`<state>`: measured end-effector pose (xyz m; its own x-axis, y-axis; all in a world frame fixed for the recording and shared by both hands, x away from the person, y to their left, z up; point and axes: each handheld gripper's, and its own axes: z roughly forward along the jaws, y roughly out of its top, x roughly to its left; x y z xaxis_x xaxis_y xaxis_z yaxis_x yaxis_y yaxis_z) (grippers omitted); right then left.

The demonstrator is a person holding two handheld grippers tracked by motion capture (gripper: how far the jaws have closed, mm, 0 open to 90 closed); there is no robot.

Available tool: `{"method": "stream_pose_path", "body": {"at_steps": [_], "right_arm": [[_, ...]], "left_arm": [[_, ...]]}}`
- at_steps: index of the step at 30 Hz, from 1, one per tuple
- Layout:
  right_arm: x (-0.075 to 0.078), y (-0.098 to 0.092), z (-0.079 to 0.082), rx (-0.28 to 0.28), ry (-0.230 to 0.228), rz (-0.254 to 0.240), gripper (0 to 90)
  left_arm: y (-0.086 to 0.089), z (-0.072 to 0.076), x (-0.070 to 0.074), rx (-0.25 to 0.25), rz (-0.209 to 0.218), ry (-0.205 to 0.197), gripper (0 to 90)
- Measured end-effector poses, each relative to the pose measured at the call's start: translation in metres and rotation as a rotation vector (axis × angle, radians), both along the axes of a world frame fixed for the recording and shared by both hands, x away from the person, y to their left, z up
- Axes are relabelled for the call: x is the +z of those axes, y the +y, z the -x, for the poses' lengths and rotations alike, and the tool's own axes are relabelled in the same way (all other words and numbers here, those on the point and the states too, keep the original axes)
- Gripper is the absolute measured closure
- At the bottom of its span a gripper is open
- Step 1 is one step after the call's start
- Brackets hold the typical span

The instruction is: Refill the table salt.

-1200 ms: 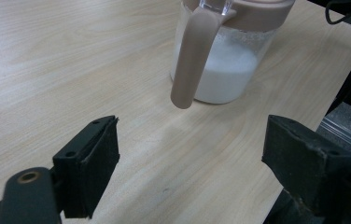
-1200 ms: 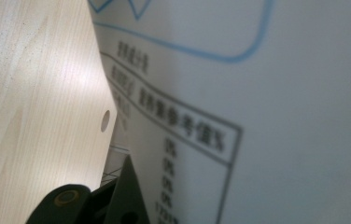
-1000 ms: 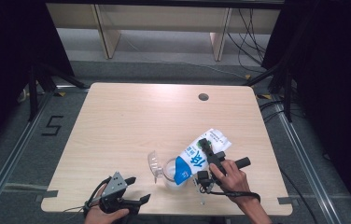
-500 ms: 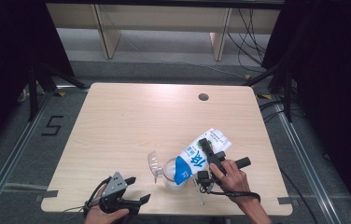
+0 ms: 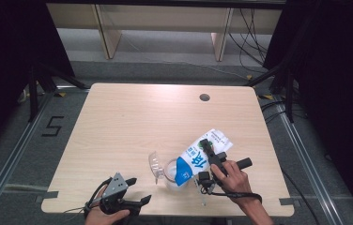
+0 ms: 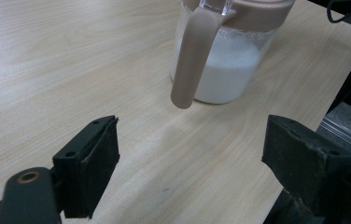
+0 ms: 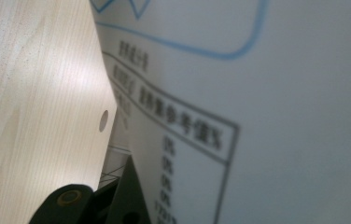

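Pouring is the step in hand: the right gripper [image 5: 211,157], clenched on the tilted carton [image 5: 200,156], holds its spout over the jug [image 6: 220,56]. The left gripper [image 6: 190,158], released, rests on the worktop [image 5: 132,122] with the jug just ahead. Next, righting the carton calls for a slow, steady turn.

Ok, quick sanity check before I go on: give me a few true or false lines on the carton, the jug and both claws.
1. The right claw holds the milk carton tilted, its lower end over the jug. True.
2. The jug is empty. False: the left gripper view shows white liquid in the jug's lower part.
3. The left claw is open, with nothing between its jaws. True.
4. The jug's lid is shut flat on top. False: it stands flipped up at the jug's left side.
5. The left claw grips the jug's handle. False: the handle hangs clear ahead of its jaws.
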<state>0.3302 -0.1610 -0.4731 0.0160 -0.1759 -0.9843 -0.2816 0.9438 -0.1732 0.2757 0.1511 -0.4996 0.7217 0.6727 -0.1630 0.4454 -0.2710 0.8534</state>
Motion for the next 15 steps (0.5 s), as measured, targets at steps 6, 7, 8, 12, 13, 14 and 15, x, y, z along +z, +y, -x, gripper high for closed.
{"method": "stream_pose_path", "body": {"at_steps": [6,7,8,12,13,14,15], "right_arm": [[0.0016,0.0005,0.0002,0.005,-0.009,0.015,73.3],[0.0017,0.0006,0.0001,0.007,-0.011,0.016,73.3],[0.0028,0.001,-0.0004,0.016,-0.019,0.025,73.3],[0.0004,-0.0002,-0.0001,0.001,-0.002,-0.001,73.6],[0.0012,0.0,-0.0005,0.007,-0.011,0.006,73.6],[0.0015,0.0001,-0.0006,0.008,-0.011,0.01,73.6],[0.0005,-0.0003,-0.0001,0.0,-0.001,0.001,73.7]], "left_arm": [[0.0,0.0,0.0,0.0,0.0,0.0,18.0],[0.0,0.0,0.0,0.0,0.001,0.0,17.9],[0.0,-0.0001,0.0,0.0,0.0,0.0,18.0],[0.0,-0.0001,-0.0001,0.0,0.0,0.0,17.9],[-0.0001,-0.0001,-0.0001,0.0,0.001,0.001,18.0],[0.0,-0.0001,-0.0001,0.0,0.001,0.0,18.0],[0.0,0.0,-0.0001,0.0,0.001,0.001,17.9]]}}
